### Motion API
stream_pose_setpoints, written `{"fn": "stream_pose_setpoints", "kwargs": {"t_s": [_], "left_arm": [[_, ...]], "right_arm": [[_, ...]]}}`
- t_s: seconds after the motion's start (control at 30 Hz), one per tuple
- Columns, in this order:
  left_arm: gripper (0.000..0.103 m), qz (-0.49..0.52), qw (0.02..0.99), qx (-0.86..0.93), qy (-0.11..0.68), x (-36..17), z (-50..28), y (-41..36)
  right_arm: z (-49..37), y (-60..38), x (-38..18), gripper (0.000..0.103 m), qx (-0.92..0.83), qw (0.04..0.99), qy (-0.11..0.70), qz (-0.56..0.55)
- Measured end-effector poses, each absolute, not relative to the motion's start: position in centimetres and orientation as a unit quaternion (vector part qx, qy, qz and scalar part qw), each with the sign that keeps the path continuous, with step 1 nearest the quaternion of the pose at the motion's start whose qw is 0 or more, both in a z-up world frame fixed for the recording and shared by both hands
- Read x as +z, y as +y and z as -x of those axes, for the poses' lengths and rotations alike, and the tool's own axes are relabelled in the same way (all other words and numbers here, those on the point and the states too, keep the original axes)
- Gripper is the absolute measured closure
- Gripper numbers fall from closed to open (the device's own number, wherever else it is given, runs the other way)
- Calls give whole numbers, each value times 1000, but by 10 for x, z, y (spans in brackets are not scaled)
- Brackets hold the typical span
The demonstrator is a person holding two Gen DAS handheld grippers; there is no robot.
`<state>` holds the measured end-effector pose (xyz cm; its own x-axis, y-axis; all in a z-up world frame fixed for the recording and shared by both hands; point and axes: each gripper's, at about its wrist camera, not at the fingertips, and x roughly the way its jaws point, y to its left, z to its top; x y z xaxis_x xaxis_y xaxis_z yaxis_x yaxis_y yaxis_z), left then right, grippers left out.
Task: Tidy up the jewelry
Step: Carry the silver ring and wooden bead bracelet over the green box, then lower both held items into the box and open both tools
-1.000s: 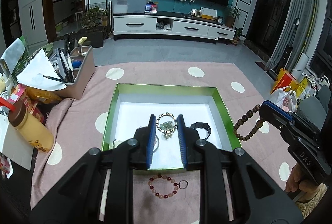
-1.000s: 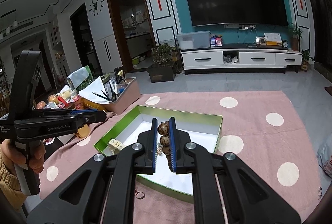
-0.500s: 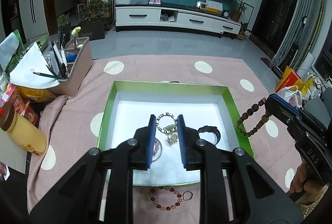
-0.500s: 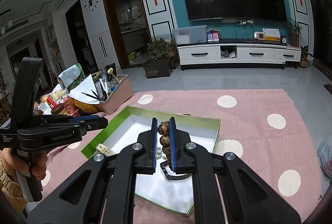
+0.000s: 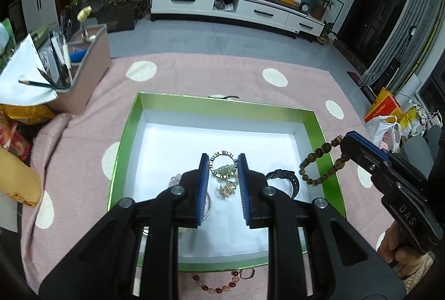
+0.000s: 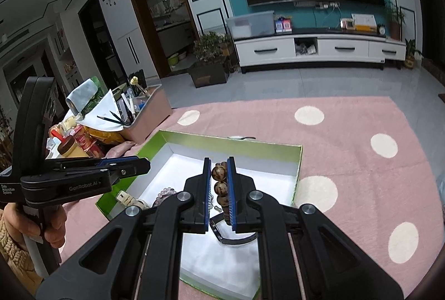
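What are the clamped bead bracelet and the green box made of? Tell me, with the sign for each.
Bead bracelet in the right gripper: probably wood or seed, brown and mottled with a dull sheen. Green box: likely cardboard, with thin straight walls, glossy green outside and matte white inside.

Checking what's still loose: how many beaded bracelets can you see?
3: wooden bead bracelet in the right hand-held gripper, red bead bracelet on the cloth, pink bead bracelet in the box; others may be hidden.

Your left gripper (image 5: 222, 160) is matte black with blue ribbed fingers (image 5: 204, 174) and silver screws at the joints. Your right gripper (image 6: 219, 165) matches it, stamped "DAS" in white. Bare skin and a quilted tan sleeve (image 6: 11, 238) show at your left hand (image 6: 41, 227).
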<state>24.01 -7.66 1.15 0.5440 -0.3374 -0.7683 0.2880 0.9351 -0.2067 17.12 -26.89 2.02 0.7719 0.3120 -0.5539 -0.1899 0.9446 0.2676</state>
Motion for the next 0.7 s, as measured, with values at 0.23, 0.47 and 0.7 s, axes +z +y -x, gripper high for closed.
{"fn": "stream_pose_setpoints", "kwargs": {"t_s": [0.23,0.47,0.7], "left_arm": [[83,44,863,-179,470,-5,-258,-77],[83,40,857,-171,485,-19,-272,-85],[83,30,850,-158,502,-36,-285,-91]], "right_arm": [[-188,-265,6,93,129,929,334,-99],[-199,-265,-4,93,117,925,347,-96],[-208,-267,-13,93,108,922,358,-98]]}}
